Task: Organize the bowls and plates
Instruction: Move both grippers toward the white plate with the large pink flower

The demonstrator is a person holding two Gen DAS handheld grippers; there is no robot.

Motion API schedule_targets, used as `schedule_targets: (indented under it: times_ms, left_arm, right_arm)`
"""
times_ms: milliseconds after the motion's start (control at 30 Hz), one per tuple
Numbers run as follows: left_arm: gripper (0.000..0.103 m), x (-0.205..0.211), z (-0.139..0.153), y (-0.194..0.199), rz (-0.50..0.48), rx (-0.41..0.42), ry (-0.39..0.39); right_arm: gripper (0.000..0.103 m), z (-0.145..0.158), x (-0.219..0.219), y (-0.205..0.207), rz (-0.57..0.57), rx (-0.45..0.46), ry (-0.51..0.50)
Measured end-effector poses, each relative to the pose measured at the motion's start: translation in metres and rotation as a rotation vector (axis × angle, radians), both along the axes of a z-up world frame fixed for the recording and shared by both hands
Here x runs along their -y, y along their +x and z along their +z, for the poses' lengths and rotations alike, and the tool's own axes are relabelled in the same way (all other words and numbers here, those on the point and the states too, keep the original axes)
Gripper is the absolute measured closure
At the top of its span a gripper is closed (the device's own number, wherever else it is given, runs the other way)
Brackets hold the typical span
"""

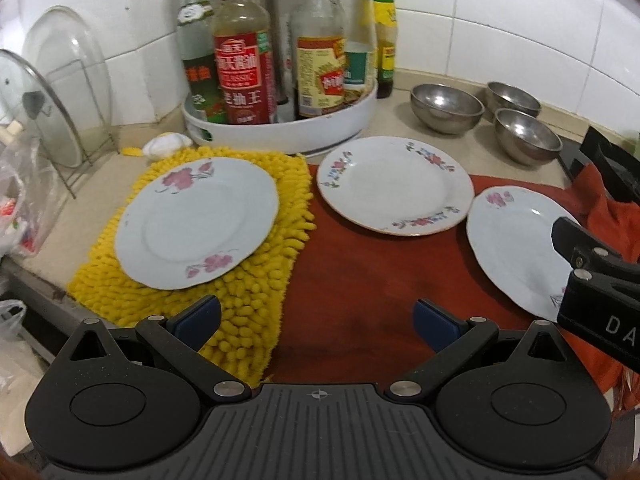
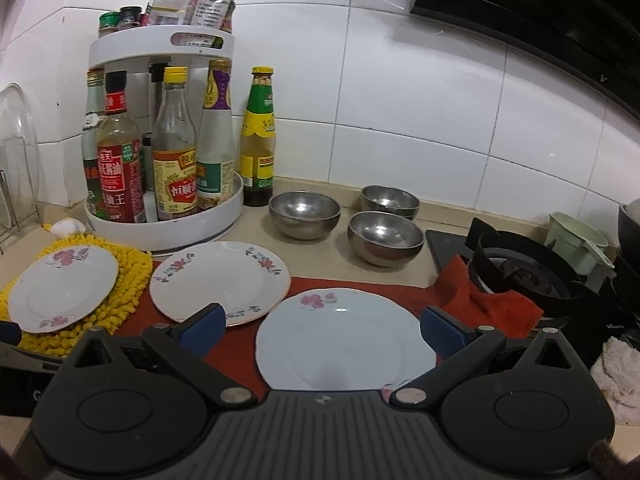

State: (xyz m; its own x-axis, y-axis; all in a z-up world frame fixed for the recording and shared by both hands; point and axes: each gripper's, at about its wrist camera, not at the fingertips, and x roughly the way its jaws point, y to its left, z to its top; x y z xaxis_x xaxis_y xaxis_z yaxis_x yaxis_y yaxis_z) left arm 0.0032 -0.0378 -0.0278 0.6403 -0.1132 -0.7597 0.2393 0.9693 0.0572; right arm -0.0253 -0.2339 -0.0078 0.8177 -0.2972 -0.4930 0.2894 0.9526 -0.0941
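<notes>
Three flowered plates lie flat, so the right gripper (image 2: 322, 330), jaws apart over the lower-centre plate (image 2: 340, 340), may slip off its thin rim, while the left gripper (image 1: 316, 322) waits spread and empty.

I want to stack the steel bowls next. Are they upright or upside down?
Upright. All three steel bowls show open mouths and shiny insides facing up, standing apart on the counter.

Dim, soft indoor light; glare on wall tiles (image 2: 400, 80); strong fisheye bending and dark corners.
</notes>
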Motion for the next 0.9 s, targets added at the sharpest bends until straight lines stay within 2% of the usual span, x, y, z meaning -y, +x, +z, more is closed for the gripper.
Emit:
schedule_targets:
  times_ms: [367, 700, 900]
  left_arm:
    - [0.0, 0.025, -0.007, 0.001, -0.1, -0.021, -0.016]
    - [0.0, 0.054, -0.021, 0.002, -0.2, -0.083, -0.023]
    - [0.0, 0.072, -0.026, 0.005, -0.23, -0.105, -0.009]
  right_arm:
    - [0.003, -0.003, 0.014, -0.006, -0.075, -0.025, -0.03]
    - [0.003, -0.011, 0.037, -0.016, -0.16, -0.076, -0.032]
    - [0.003, -0.016, 0.055, -0.01, -0.169, -0.094, -0.021]
